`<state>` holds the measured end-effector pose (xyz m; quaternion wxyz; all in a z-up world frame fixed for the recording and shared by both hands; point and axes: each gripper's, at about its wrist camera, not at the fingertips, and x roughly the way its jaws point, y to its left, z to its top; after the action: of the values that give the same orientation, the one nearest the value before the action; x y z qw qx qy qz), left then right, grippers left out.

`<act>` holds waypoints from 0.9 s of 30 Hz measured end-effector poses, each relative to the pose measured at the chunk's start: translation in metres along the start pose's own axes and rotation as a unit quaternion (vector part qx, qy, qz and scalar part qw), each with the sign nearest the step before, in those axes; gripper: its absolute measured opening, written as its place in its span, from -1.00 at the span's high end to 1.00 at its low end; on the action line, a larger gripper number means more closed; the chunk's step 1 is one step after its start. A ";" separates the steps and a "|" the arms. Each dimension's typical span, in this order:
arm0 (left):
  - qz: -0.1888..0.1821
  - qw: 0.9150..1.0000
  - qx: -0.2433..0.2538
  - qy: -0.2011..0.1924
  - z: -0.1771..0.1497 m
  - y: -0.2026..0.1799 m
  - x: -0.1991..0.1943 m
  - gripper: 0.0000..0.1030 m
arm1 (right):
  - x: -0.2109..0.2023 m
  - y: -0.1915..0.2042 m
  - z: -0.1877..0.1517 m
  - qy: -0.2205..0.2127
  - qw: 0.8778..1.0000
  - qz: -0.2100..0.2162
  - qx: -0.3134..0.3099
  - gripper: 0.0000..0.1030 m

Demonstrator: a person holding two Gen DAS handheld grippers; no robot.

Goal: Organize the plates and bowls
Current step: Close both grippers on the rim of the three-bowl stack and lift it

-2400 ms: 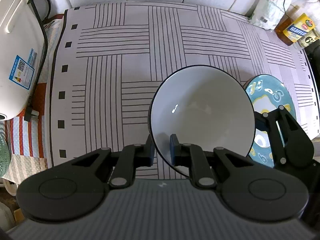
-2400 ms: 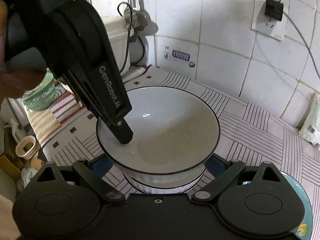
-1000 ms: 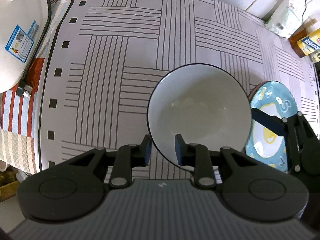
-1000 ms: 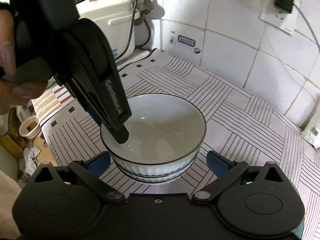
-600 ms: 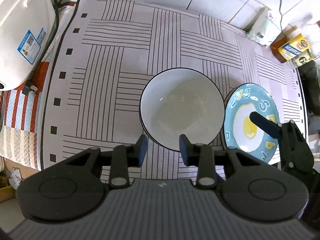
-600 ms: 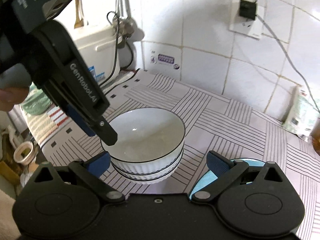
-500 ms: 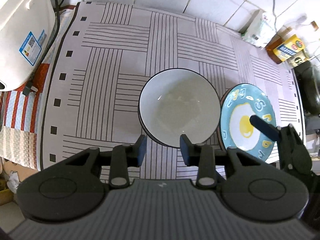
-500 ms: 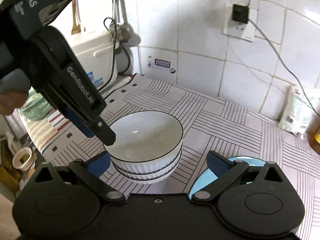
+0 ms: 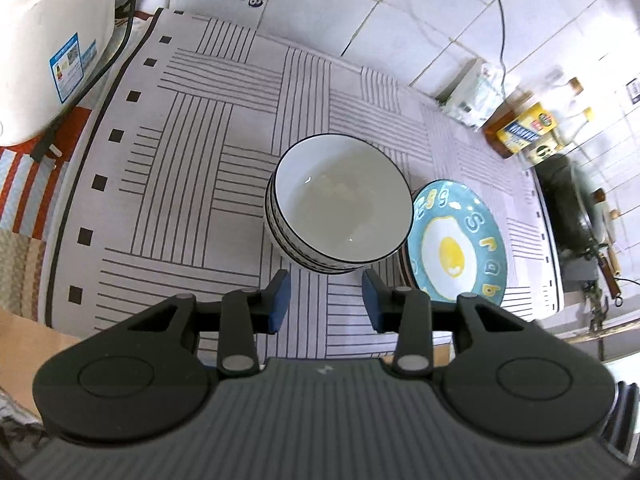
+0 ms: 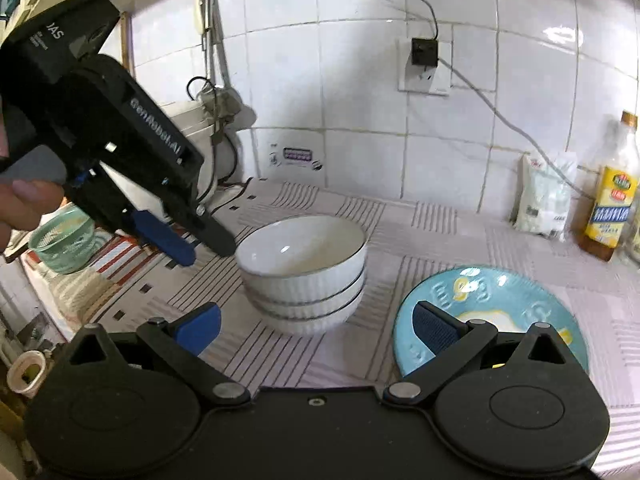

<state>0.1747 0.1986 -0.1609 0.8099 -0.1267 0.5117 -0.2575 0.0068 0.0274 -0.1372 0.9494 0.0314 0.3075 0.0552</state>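
Note:
A stack of three white ribbed bowls (image 9: 340, 208) with dark rims stands on the striped cloth, seen from the side in the right wrist view as bowls (image 10: 304, 276). A blue plate (image 9: 456, 248) with a fried-egg picture lies just right of it, and this plate (image 10: 492, 312) touches nothing. My left gripper (image 9: 326, 302) hangs short of the stack, its jaws opening with nothing between them. It shows as the left gripper (image 10: 196, 246) up left of the bowls. My right gripper (image 10: 316, 328) is open wide, with the stack beyond its fingertips.
A white rice cooker (image 9: 40, 60) with its cord fills the far left. At the back right stand a white bag (image 10: 540, 196), an oil bottle (image 10: 612, 200) and a dark wok (image 9: 572, 208). A green basket (image 10: 64, 244) sits past the left table edge.
My left gripper let go of the top bowl's rim, widened and drew back upward. My right gripper pulled back from around the bowls. The top bowl now rests on the stack.

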 end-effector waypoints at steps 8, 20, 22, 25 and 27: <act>-0.010 1.000 -0.002 -0.025 -0.001 0.015 0.011 0.19 | 0.032 0.015 -0.025 0.024 1.000 0.011 0.009 -1.00; -0.006 0.998 -0.008 -0.062 0.012 0.025 0.048 0.13 | 0.101 0.026 -0.048 0.015 0.999 -0.023 0.042 -1.00; -0.005 0.998 -0.005 -0.055 0.016 0.027 0.060 0.12 | 0.107 0.029 -0.050 0.000 0.999 -0.029 0.035 -0.99; -0.003 0.999 -0.009 -0.048 0.020 0.032 0.073 0.13 | 0.116 0.033 -0.050 -0.014 0.999 -0.040 0.023 -0.99; -0.015 0.999 -0.018 -0.043 0.023 0.037 0.080 0.13 | 0.120 0.036 -0.049 -0.027 0.998 -0.050 0.013 -0.99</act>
<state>0.2332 0.1847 -0.2289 0.8246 -0.1597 0.4794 -0.2543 0.0721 0.0794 -0.2431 0.9585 0.0301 0.2834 0.0026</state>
